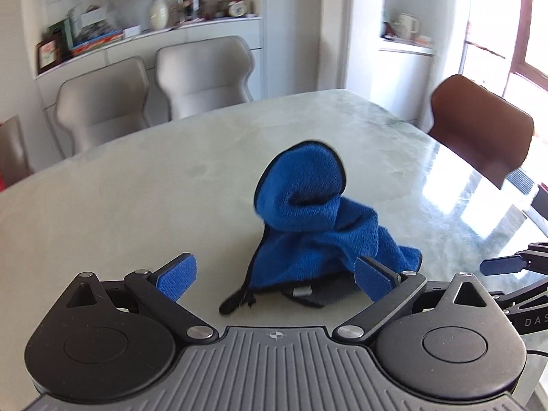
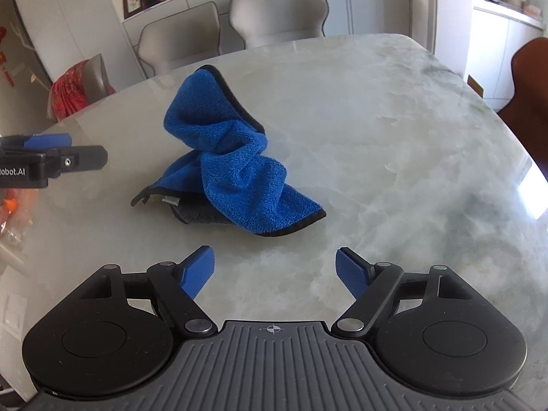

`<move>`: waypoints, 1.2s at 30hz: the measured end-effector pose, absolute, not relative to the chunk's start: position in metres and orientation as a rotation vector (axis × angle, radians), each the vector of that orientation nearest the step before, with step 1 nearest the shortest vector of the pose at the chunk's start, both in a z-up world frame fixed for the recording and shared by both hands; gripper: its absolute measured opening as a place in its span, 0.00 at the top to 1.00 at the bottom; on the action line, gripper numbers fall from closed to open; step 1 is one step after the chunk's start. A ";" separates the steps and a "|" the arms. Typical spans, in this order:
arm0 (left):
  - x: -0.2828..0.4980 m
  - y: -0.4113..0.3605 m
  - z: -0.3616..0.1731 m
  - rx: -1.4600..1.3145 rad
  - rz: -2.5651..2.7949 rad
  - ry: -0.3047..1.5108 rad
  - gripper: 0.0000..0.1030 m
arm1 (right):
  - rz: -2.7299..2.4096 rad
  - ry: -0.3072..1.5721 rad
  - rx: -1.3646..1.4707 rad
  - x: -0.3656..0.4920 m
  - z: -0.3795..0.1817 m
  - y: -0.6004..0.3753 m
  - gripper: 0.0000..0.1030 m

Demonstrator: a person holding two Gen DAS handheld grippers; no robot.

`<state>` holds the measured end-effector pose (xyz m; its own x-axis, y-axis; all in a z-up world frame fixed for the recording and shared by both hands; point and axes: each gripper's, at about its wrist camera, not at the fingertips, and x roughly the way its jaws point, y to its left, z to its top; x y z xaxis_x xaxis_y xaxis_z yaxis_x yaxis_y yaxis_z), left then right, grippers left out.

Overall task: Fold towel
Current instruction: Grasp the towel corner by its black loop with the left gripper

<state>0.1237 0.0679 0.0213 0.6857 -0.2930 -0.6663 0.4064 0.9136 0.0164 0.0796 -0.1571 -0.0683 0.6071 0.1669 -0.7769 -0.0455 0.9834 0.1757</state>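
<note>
Crumpled blue microfibre towel [image 1: 318, 219] on the marble counter [image 1: 137, 198], both tongs spread wide and holding nothing.

The towel [image 2: 236, 161] lies bunched in a twisted heap near the middle of the counter [image 2: 394, 144], one rounded, black-edged flap standing upright on its far side, a grey underside and a small label showing at its near edge. The left tongs [image 1: 275, 279] hover just beside the towel's near edge, their blue pads [image 1: 178, 279] splayed apart, the right-hand pad overlapping the cloth in view; whether it touches cannot be told. The right tongs [image 2: 275, 275] hang a little back from the towel's near corner, equally agape. Two grey chairs [image 2: 277, 13] stand beyond the towel at the counter's far side, a brown chair [image 1: 479, 130] to the towel's right.
</note>
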 end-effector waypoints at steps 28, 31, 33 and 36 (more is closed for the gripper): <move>0.263 -0.023 0.003 0.448 -1.043 0.809 0.32 | 0.084 0.930 0.150 0.109 -0.084 -0.157 0.24; 0.263 -0.031 -0.007 0.485 -1.073 0.872 0.77 | 0.096 0.924 0.146 0.111 -0.083 -0.158 0.32; 0.260 -0.031 -0.011 0.486 -1.074 0.901 0.90 | 0.105 0.922 0.144 0.112 -0.083 -0.158 0.36; 0.247 -0.023 -0.009 0.465 -1.066 0.899 0.93 | 0.130 0.904 0.127 0.116 -0.080 -0.158 0.38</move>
